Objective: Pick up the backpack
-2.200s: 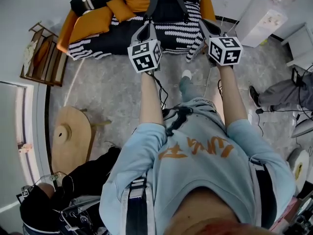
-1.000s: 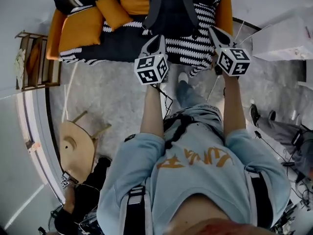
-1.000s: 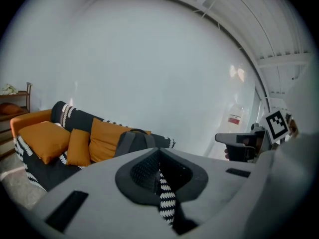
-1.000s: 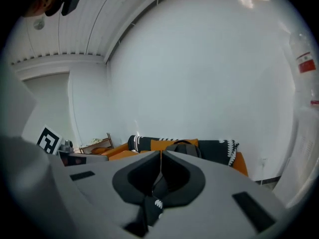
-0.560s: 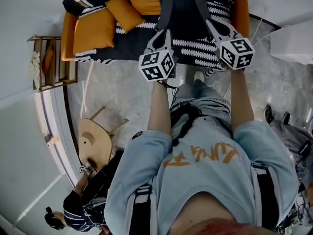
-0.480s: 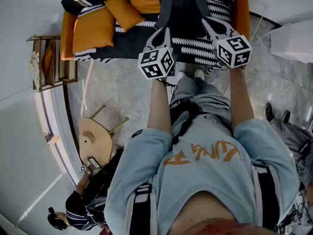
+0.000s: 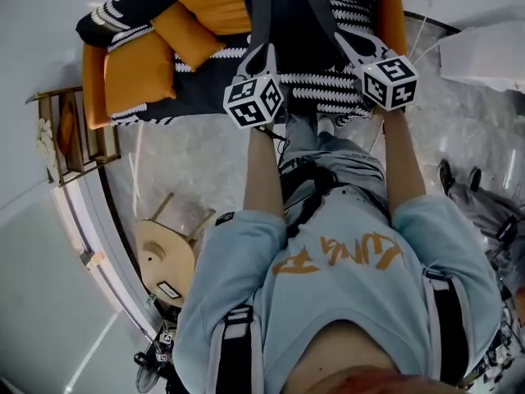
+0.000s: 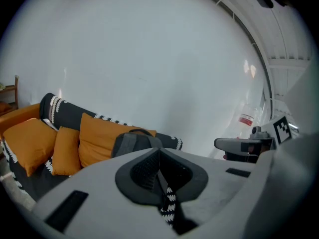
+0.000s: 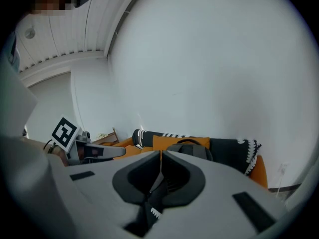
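Note:
A dark grey backpack [image 7: 295, 15] stands upright on an orange sofa [image 7: 394, 15] that is draped with a black-and-white patterned blanket [image 7: 328, 80]. It leans against an orange cushion [image 8: 97, 138]. My left gripper [image 7: 269, 50] is shut and empty, its tip at the backpack's lower left edge. My right gripper [image 7: 340, 38] is also shut and empty, at the lower right edge. The left gripper view has the backpack [image 8: 132, 143] just beyond the closed jaws [image 8: 158, 151]. In the right gripper view the backpack [image 9: 192, 150] also lies straight ahead of the shut gripper [image 9: 160, 153].
Two loose orange cushions [image 7: 135, 68] lie on the sofa's left part. A wooden shelf [image 7: 61, 130] stands left of the sofa, and a round wooden stool [image 7: 168, 253] stands on the grey floor. A white box [image 7: 484, 52] and another person's legs [image 7: 484, 212] are at the right.
Both grippers have moved forward to the sofa, and their tips now overlap the backpack's lower edge. Both stayed shut.

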Tool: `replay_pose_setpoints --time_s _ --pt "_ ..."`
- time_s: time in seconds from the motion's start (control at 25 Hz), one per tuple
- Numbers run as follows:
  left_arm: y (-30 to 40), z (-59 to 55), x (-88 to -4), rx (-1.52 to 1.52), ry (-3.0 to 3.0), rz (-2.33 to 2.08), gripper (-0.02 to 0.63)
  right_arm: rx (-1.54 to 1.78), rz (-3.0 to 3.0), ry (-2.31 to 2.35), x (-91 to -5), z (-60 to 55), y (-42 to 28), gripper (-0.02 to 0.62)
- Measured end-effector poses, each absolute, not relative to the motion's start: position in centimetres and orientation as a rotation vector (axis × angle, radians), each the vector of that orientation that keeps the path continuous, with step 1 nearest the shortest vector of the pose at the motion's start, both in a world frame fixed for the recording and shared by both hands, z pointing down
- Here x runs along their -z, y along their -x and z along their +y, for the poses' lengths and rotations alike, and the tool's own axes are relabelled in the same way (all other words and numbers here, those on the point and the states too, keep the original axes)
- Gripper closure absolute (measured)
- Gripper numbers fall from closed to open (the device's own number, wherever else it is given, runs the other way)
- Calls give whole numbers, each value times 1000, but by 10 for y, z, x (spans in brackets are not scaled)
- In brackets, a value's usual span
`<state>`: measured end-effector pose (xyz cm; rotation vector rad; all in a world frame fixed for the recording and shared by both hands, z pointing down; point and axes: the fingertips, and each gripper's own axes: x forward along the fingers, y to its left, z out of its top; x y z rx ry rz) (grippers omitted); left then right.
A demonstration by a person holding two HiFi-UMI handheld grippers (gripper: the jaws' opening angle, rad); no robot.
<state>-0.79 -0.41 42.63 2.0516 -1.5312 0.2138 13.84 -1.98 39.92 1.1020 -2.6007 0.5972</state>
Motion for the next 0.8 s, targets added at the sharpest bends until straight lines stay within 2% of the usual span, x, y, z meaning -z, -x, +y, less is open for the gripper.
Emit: replay_pose_setpoints --time_s 0.8 --pt "37 -100 -528 -254 -1928 -1361 584 -807 -2424 -1085 -491 -103 -112 568"
